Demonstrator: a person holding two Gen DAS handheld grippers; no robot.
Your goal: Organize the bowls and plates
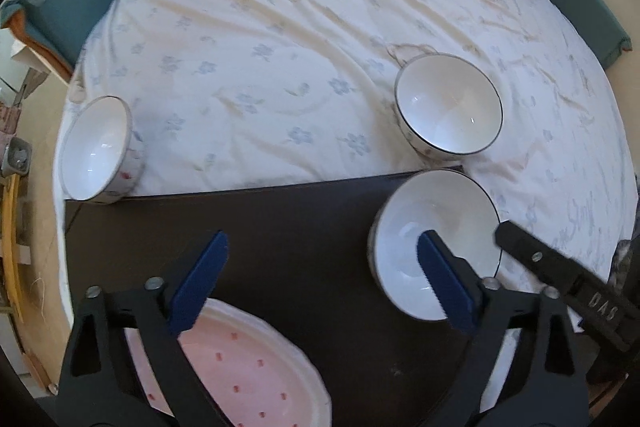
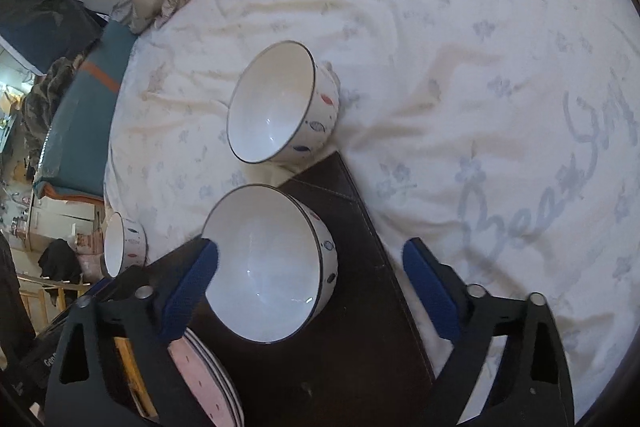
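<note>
I see three bowls: near bowl [image 2: 272,263] on the dark board [image 1: 280,227], pink plates [image 1: 240,367] beside it | left gripper [image 1: 320,283] apart, empty; right gripper [image 2: 312,283] apart, probably straddling the near bowl's rim to lift it; contact unclear

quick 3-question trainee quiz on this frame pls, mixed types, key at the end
1. True or false: the near bowl stands on the dark board.
2. How many bowls are in view? A) two B) three C) four
3. Fill in: the pink plate carries a pattern of small red ____.

Key
1. True. It sits at the board's corner; the middle bowl rests on the white floral sheet just beyond.
2. B. The third, the far bowl, is at the board's other end.
3. Dots.
</note>
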